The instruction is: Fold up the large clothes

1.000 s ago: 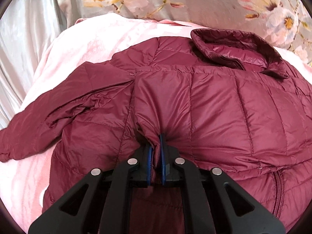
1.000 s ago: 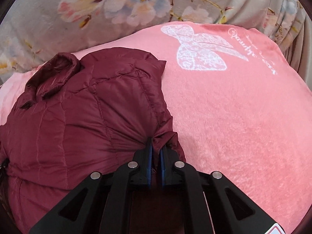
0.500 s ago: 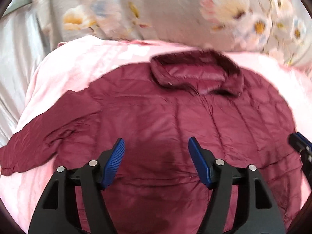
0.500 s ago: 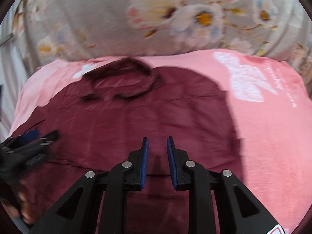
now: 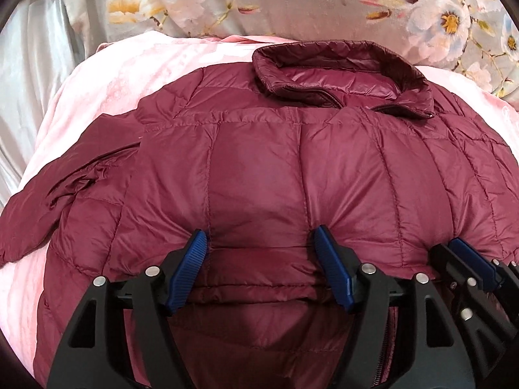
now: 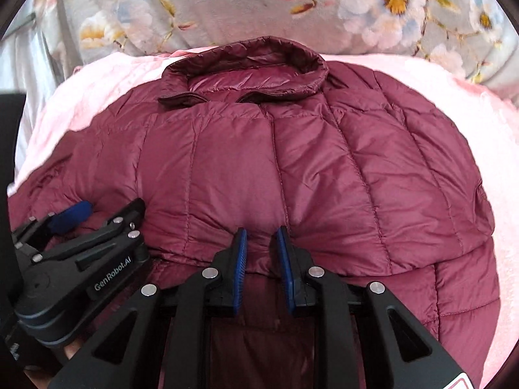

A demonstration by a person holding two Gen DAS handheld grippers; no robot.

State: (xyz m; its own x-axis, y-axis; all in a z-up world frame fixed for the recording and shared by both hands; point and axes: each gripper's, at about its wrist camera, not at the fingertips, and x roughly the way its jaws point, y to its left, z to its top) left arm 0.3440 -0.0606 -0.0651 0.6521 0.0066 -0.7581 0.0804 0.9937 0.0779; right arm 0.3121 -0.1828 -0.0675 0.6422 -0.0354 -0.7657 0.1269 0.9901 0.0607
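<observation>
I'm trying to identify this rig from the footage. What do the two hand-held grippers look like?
Both are matte black plastic frames with triangular cut-outs and round silver bolt heads. Each finger carries a ribbed blue pad. The left hand-held gripper shows light grey lettering reading "GenRobot.AI" on its side in the right wrist view. The right hand-held gripper has a red-edged white sticker at its lower corner. No cables show.

The jacket (image 5: 292, 178) is spread on the blanket (image 5: 107, 74), directly ahead of both tongs. Its collar (image 5: 340, 74) is placed at the far edge, with a sleeve (image 5: 55, 194) extended left of the left gripper (image 5: 261, 246). The right gripper (image 6: 261, 246) is positioned just beside it, with the floral bedding (image 6: 227, 6) beyond.
</observation>
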